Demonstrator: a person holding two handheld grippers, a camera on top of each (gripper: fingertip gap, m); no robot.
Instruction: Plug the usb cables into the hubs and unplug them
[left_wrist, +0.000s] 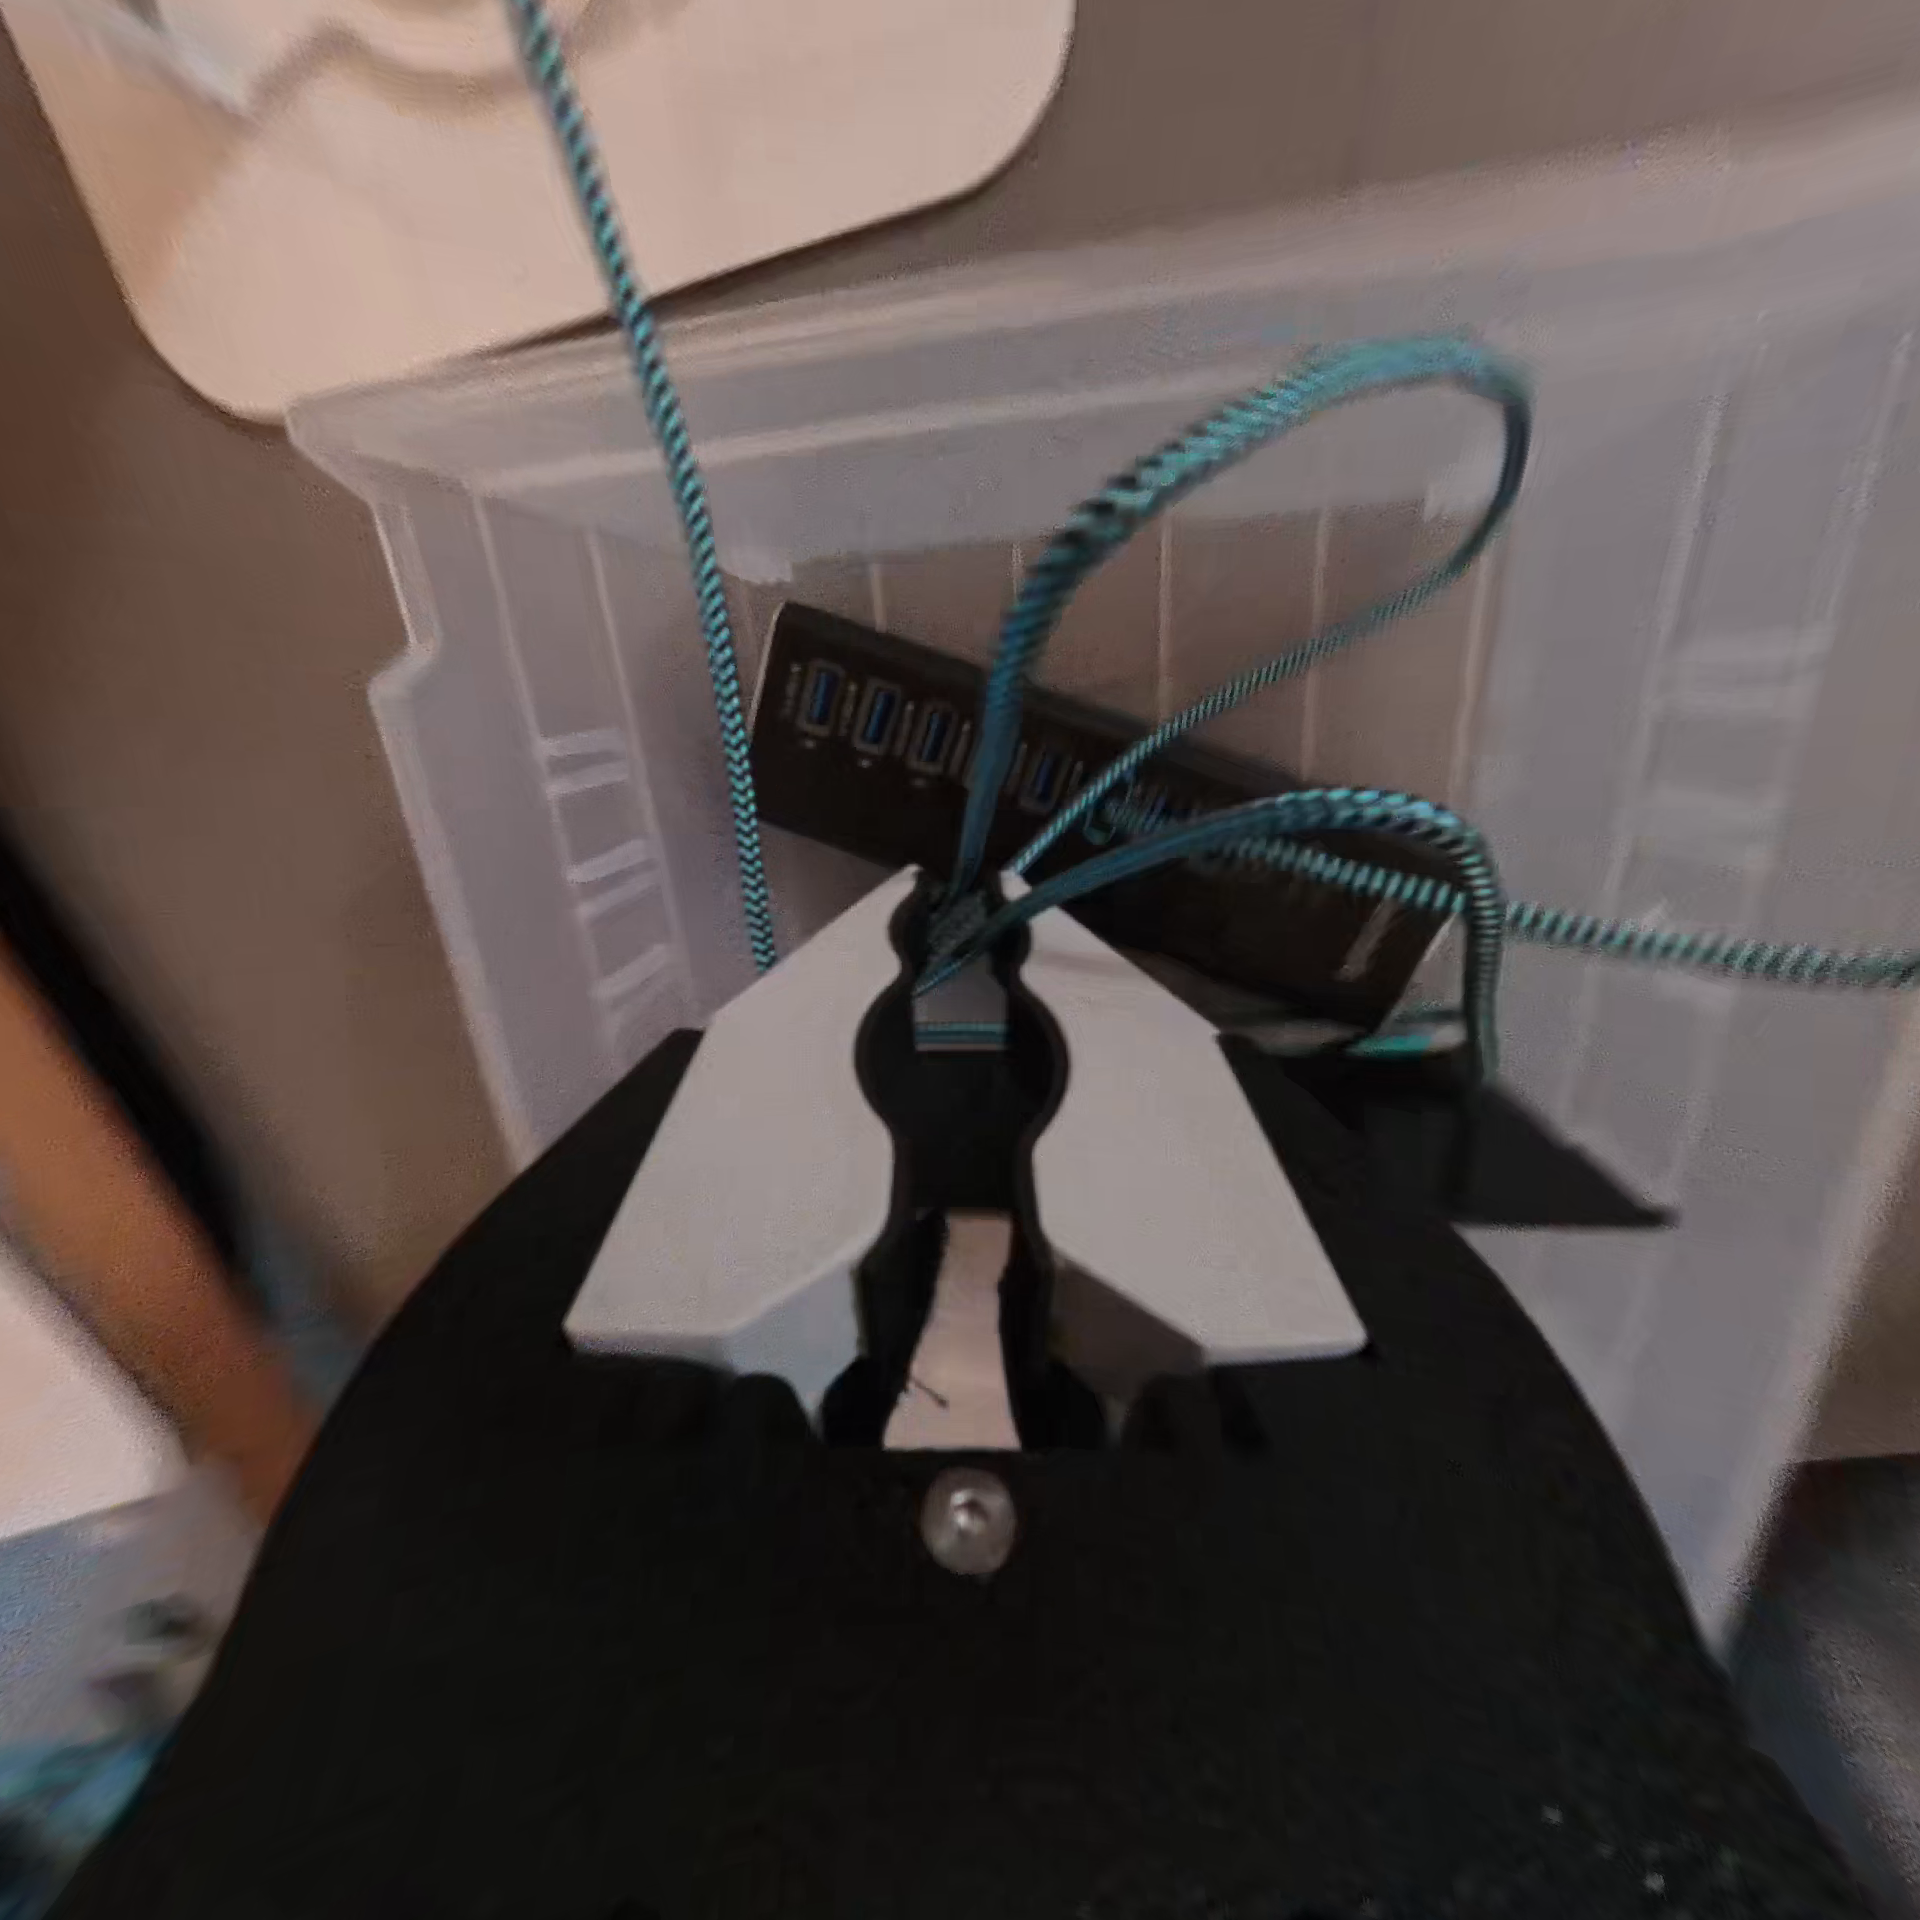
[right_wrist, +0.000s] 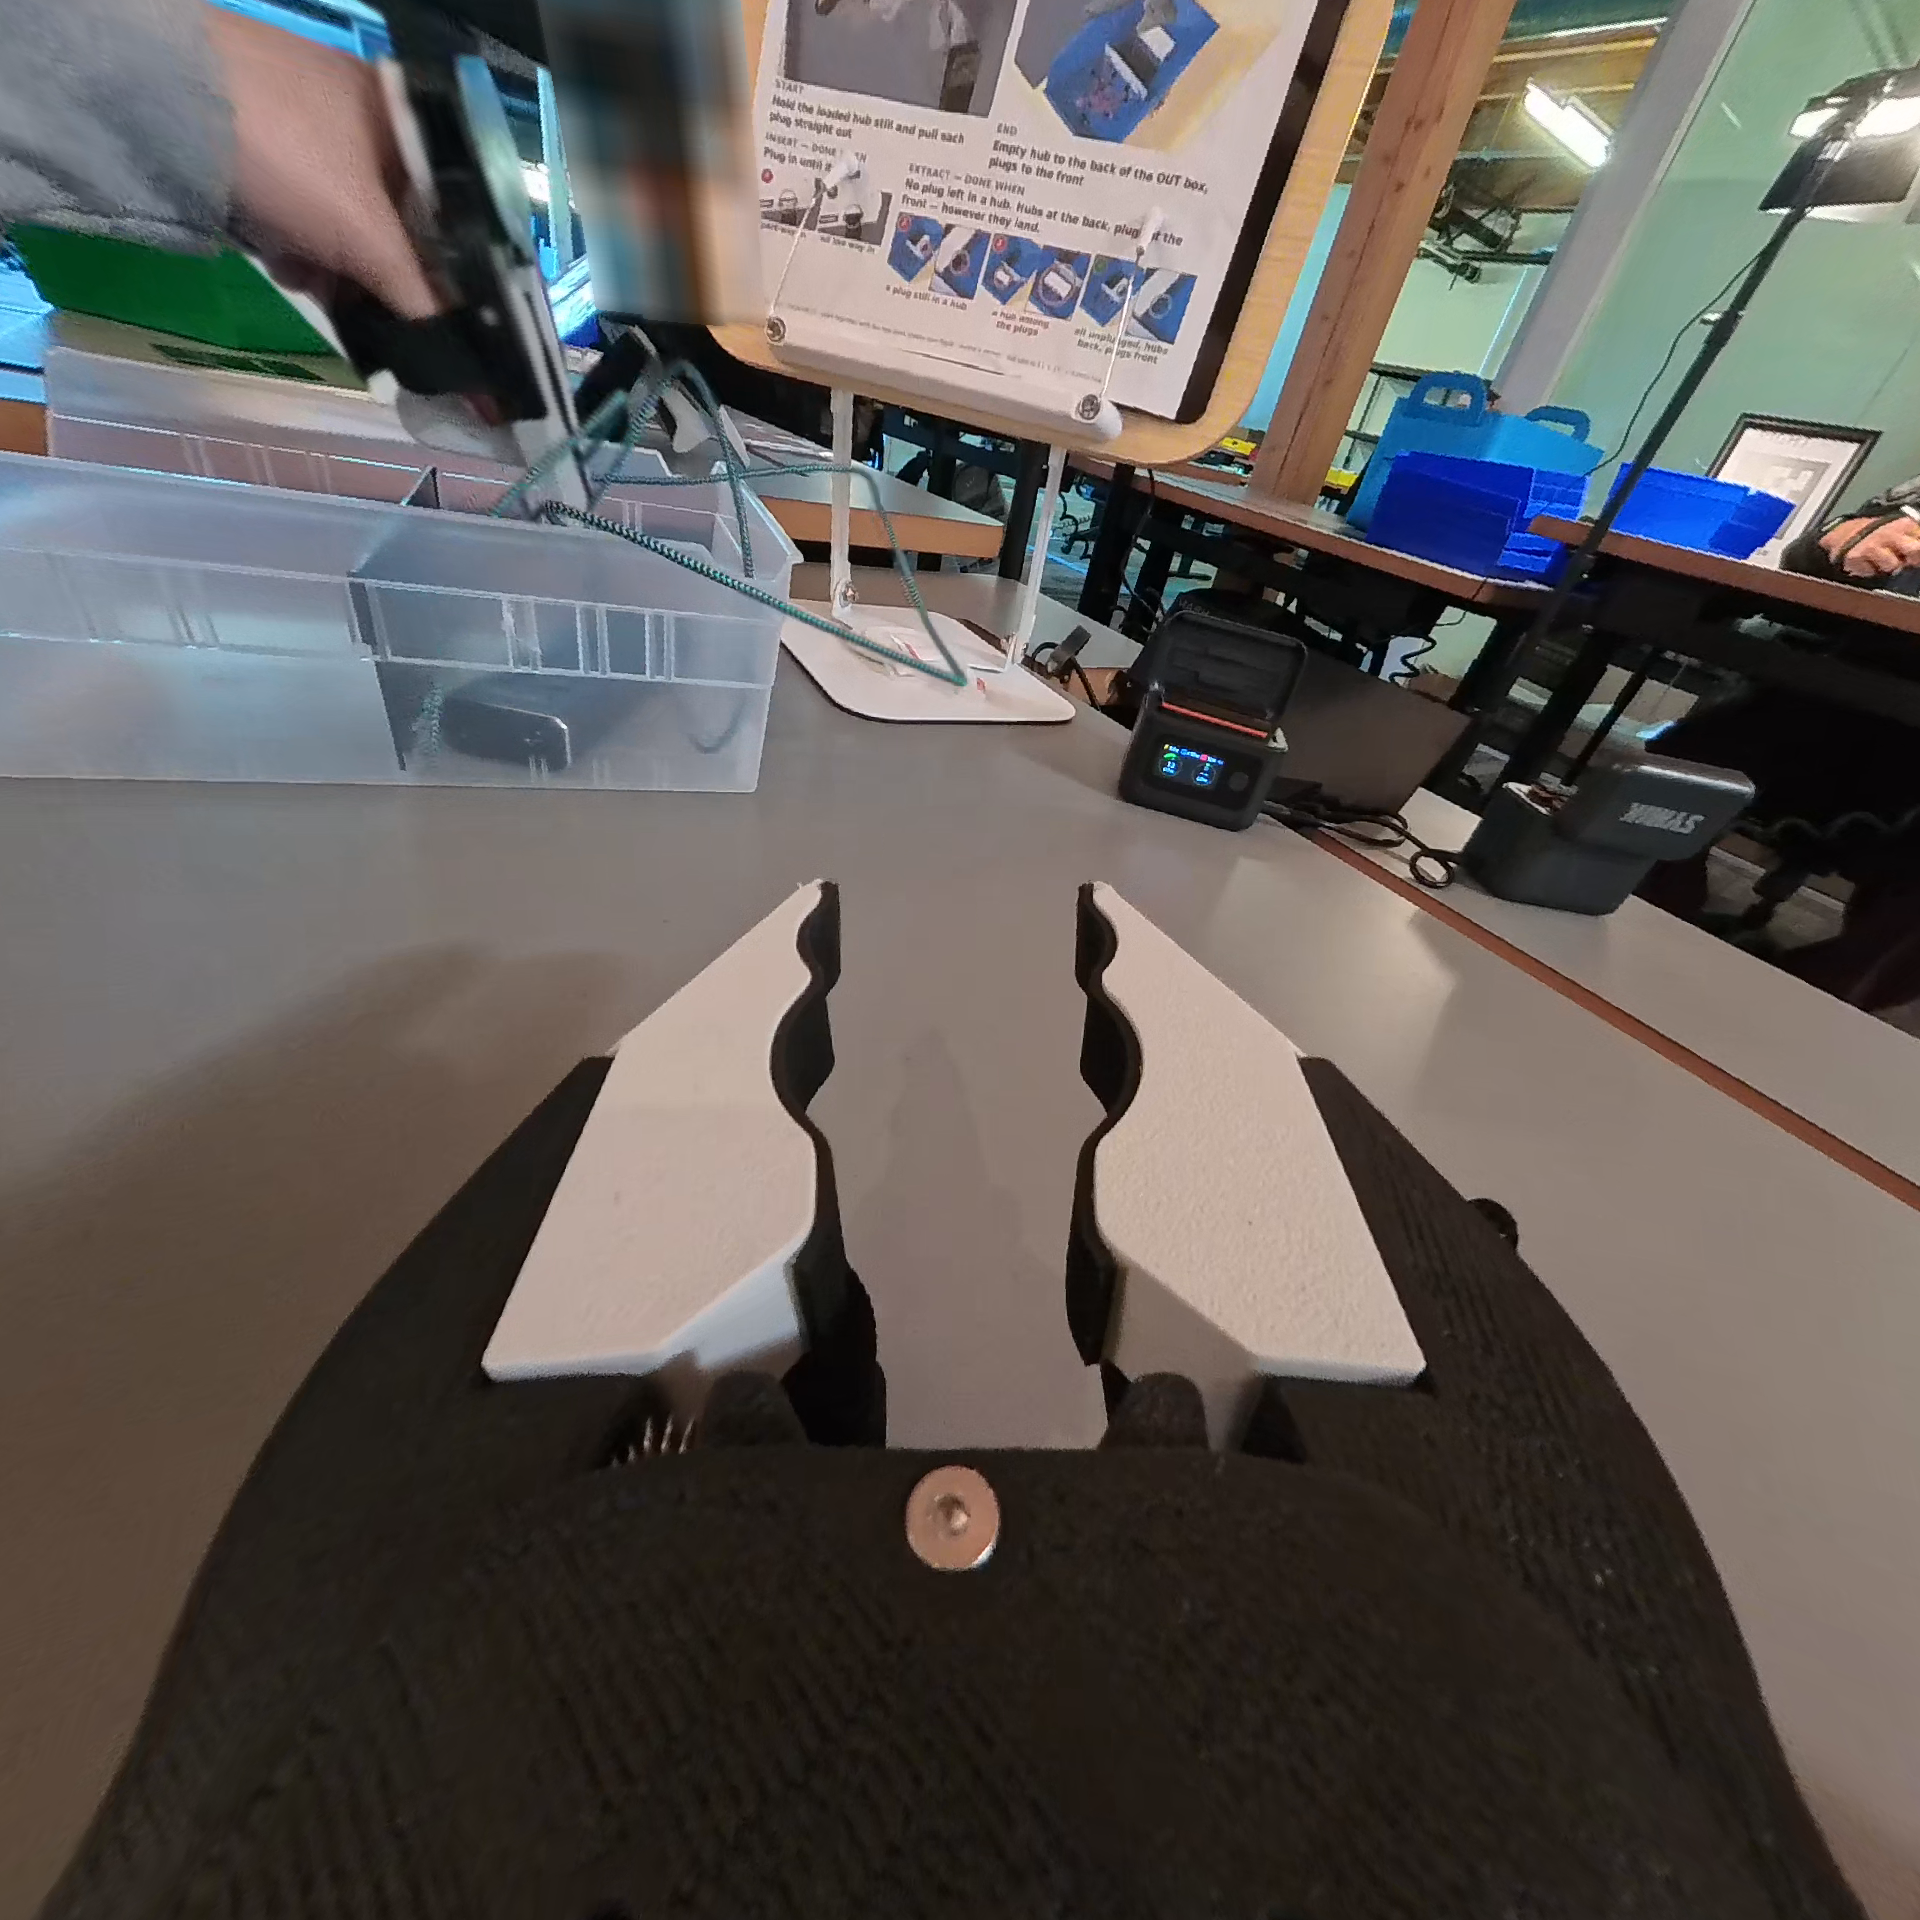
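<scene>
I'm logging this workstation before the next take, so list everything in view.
USB hub: one, black, inside the bin.
Braided cables: several, teal-black, looping over the bin.
Clear bin: one, translucent, on the table.
Table: one, grey.
Instruction stand: one, white, behind the bin.
Small case: one, dark, lid open, right of the stand.
Left hand-held gripper: shut on cables.
Right hand-held gripper: open, empty, over the table.

A clear plastic bin (right_wrist: 582, 665) sits on the grey worktop (right_wrist: 312, 935). Just beyond it, a white stand (right_wrist: 935, 696) holds up an instruction sheet (right_wrist: 997, 177). To the right sits a small dark device with a lit screen (right_wrist: 1205, 769); blue crates (right_wrist: 1486, 478) sit on a table farther back.
</scene>
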